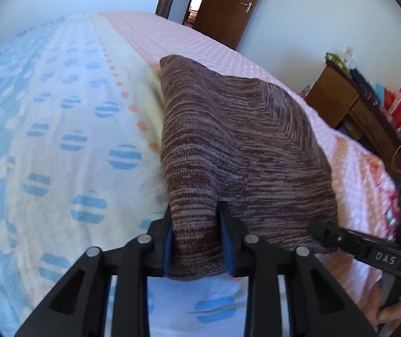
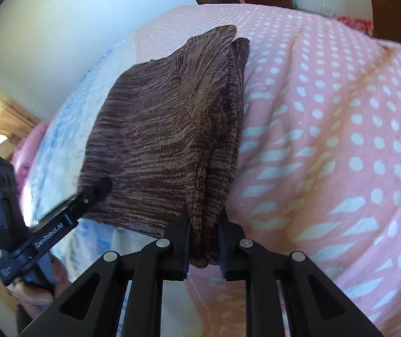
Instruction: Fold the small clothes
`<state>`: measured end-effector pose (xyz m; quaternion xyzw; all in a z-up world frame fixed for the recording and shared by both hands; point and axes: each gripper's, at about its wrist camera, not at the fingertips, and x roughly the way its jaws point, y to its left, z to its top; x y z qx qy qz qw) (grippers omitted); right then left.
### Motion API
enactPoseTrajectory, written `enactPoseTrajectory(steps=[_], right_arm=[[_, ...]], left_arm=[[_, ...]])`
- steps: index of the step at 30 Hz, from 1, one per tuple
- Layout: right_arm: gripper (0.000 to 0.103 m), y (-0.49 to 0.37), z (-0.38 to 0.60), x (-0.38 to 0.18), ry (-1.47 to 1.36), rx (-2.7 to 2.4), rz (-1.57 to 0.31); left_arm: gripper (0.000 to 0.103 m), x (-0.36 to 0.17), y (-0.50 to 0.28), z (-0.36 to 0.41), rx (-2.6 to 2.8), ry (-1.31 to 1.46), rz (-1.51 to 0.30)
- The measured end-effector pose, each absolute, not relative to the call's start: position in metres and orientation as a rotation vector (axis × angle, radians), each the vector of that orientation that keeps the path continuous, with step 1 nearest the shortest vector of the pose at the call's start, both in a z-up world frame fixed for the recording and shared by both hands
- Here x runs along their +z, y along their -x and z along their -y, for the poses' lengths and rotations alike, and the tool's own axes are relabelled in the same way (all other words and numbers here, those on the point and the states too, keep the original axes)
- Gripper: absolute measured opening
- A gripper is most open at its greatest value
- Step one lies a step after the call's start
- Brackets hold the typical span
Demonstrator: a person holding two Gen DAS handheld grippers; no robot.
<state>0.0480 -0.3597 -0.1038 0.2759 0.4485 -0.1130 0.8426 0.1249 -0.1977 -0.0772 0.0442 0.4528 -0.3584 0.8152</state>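
A brown marled knit garment (image 1: 228,140) is held up over the bed by both grippers. My left gripper (image 1: 196,210) is shut on its near left corner, the fabric bunched between the blue pads. My right gripper (image 2: 204,210) is shut on the other near corner, where several layers of the knit garment (image 2: 166,112) hang folded together. The right gripper also shows in the left wrist view (image 1: 324,230) at the garment's right edge. The left gripper also shows in the right wrist view (image 2: 102,186) at the garment's left edge.
The bed has a blue and white patterned sheet (image 1: 59,140) on the left and a pink dotted blanket (image 2: 341,140) on the right. A wooden door (image 1: 228,5) stands beyond the bed. A wooden desk (image 1: 341,101) with clutter stands at the right.
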Motion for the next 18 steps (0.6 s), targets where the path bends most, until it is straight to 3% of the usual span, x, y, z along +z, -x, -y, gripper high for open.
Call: enactPoseTrajectory(steps=[4,7,13,15,16,18], right_arm=[[0.019,-0.032,0.339,-0.089,-0.458,-0.279,-0.915],[0.020,-0.013,0.334,-0.080,-0.420,-0.310,-0.887],[0.020,0.013,0.328,-0.063,-0.405,-0.355,-0.847],[0.020,0.020,0.321,-0.056,-0.377,-0.375,-0.827],[0.023,0.019,0.317,-0.052,-0.364,-0.380,-0.823],[0.041,0.023,0.308,-0.046,-0.336,-0.382,-0.812]], left_arm=[[0.041,-0.068,-0.105,0.195,-0.705,-0.197,-0.880],[0.049,-0.065,-0.092,0.189,-0.659,-0.243,-0.838],[0.049,-0.057,-0.069,0.178,-0.634,-0.265,-0.811],[0.059,-0.054,-0.063,0.174,-0.625,-0.258,-0.805],[0.061,-0.052,-0.060,0.171,-0.620,-0.254,-0.799],[0.061,-0.047,-0.053,0.165,-0.615,-0.248,-0.784]])
